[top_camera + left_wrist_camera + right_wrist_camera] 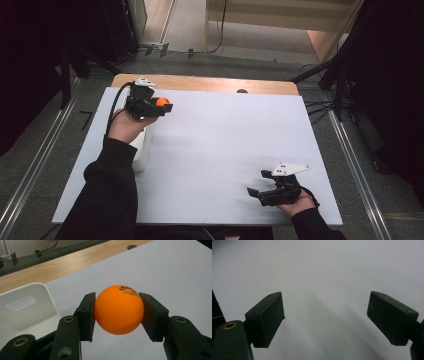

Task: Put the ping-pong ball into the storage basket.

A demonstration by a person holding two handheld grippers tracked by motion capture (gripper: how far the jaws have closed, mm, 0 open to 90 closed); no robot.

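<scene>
The left gripper (117, 315) clamps the orange ping-pong ball (119, 309) beside the white bin (27, 302); the step is transport, probably towards that bin; the right gripper (325, 317) rests open.

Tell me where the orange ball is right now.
The orange ball sits clamped in the left tongs, at the far left of the white board in the high view, beside the white bin.
</scene>
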